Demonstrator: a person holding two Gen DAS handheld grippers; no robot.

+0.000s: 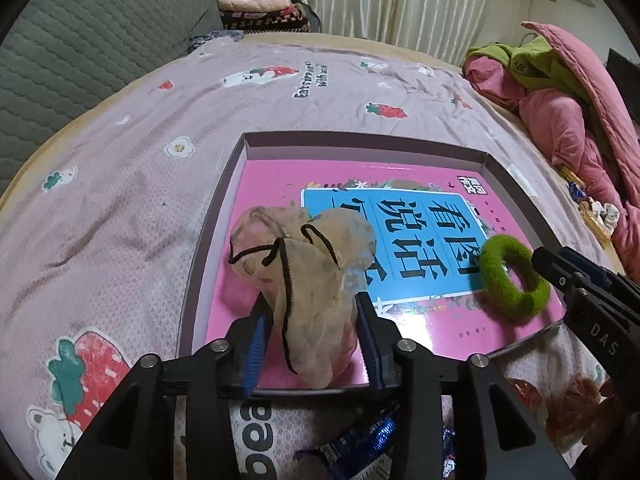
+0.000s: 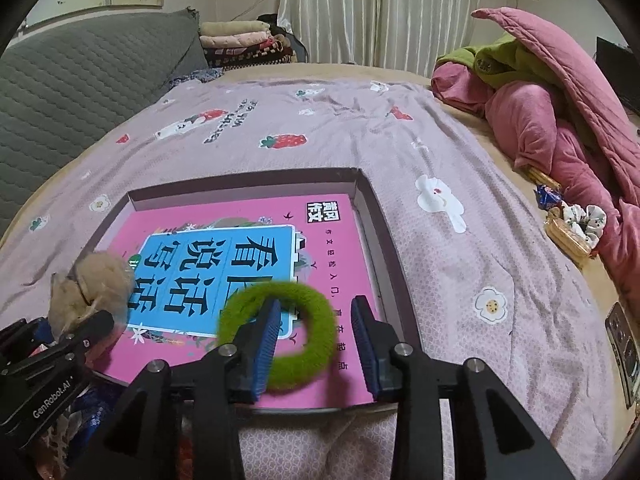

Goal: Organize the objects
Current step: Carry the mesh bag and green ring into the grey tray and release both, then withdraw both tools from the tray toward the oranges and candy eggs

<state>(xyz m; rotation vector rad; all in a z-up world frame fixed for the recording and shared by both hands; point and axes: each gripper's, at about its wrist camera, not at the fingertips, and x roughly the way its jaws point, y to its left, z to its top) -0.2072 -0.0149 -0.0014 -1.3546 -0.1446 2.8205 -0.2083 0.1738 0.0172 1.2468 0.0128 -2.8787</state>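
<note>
A shallow dark-rimmed box (image 1: 216, 208) lies on the strawberry-print bedsheet, with a pink and blue picture book (image 1: 272, 184) flat inside it. A beige mesh pouch with a black drawstring (image 1: 312, 264) rests on the book's near left part. My left gripper (image 1: 310, 300) is open, its fingers on either side of the pouch, with a gap at the left pad. A fuzzy green hair ring (image 2: 296, 372) lies blurred over the book's near right corner (image 2: 332, 248). My right gripper (image 2: 317, 302) is open; its left finger crosses the ring and the right finger stands clear of it.
A heap of pink quilt and green clothing (image 2: 540, 120) fills the bed's right side. Snack packets and a white scrunchie (image 2: 588, 220) lie beside it, a phone (image 2: 622, 344) nearer the edge. Blue wrappers (image 1: 360, 436) sit under the left gripper. A grey quilted headboard (image 1: 80, 48) is at left.
</note>
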